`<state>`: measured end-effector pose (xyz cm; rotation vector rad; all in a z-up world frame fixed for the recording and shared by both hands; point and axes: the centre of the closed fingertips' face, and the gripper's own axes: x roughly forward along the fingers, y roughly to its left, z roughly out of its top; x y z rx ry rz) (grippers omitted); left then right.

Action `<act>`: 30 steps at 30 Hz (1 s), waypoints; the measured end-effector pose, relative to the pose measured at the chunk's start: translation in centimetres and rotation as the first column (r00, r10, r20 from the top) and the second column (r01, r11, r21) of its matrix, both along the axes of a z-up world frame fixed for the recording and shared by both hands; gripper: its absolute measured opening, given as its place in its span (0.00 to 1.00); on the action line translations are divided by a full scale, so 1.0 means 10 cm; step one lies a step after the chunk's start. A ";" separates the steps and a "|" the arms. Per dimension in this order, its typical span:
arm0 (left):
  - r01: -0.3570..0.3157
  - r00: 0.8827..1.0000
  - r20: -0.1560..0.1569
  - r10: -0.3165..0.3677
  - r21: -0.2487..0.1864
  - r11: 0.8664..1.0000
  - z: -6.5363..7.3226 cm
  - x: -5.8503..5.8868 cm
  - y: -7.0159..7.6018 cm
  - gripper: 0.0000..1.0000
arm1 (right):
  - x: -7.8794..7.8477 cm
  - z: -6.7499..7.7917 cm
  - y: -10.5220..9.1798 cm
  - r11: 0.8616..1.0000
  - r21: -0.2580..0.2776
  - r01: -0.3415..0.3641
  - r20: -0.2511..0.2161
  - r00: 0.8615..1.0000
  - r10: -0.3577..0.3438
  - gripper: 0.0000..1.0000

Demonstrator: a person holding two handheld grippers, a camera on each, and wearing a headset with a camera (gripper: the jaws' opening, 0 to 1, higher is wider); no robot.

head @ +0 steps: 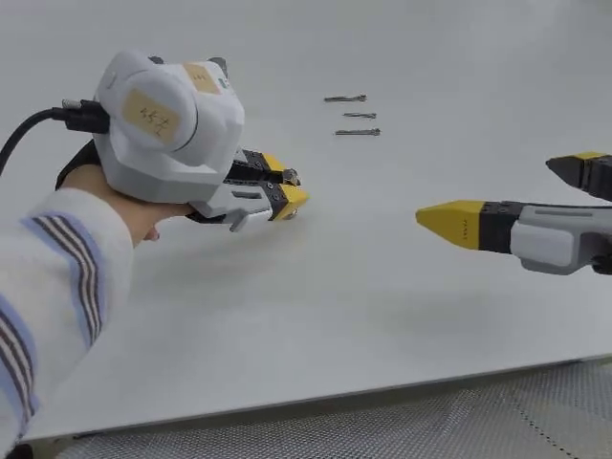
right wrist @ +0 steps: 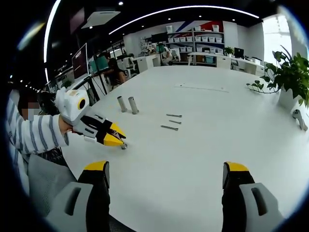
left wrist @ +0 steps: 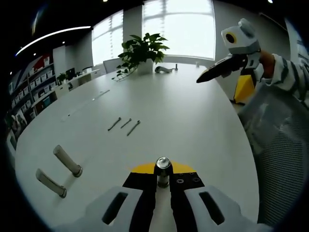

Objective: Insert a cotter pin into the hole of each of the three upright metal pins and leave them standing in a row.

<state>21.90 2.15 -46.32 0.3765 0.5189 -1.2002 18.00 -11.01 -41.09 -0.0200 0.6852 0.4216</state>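
Observation:
My left gripper is low over the white table, shut on a short metal pin held upright between its yellow-tipped jaws; the same pin touches the tabletop. Two more metal pins stand upright side by side behind it, seen also as pins in the left gripper view. Three cotter pins lie in a small group farther out. My right gripper hovers open at the right, nothing between its jaws.
A potted plant and a small metal object sit at the table's far end. The table's near edge runs below the grippers, with a mesh chair under it. Office desks and shelves fill the background.

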 end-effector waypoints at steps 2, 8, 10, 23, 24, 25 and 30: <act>-0.006 1.000 -0.004 0.006 -0.004 1.000 0.00 0.00 0.00 0.05 | 0.00 0.00 0.01 1.000 -0.001 -0.002 0.000 1.000 0.002 0.96; -0.020 1.000 -0.011 0.020 -0.009 1.000 0.00 0.00 0.00 0.06 | 0.01 0.03 0.02 1.000 -0.001 -0.004 0.005 1.000 0.004 0.96; -0.011 1.000 -0.001 0.011 -0.002 1.000 0.00 -0.01 0.00 0.06 | 0.01 0.03 0.02 1.000 -0.004 -0.005 0.008 1.000 0.005 0.97; -0.017 1.000 0.011 0.018 -0.040 0.999 0.16 -0.03 0.06 0.53 | 0.03 0.12 0.05 1.000 0.003 -0.017 0.040 0.999 0.017 0.98; -0.019 1.000 0.005 0.019 -0.045 0.999 0.18 -0.05 0.07 0.58 | 0.03 0.13 0.05 1.000 0.006 -0.018 0.041 0.999 0.018 0.98; -0.023 1.000 -0.003 0.023 -0.044 0.999 0.19 -0.06 0.08 0.61 | 0.03 0.13 0.06 1.000 0.007 -0.019 0.045 0.999 0.019 0.98; -0.048 0.999 -0.018 0.048 -0.017 0.999 0.18 -0.12 0.22 0.78 | 0.02 0.16 0.08 1.000 0.010 -0.028 0.056 0.998 0.027 0.98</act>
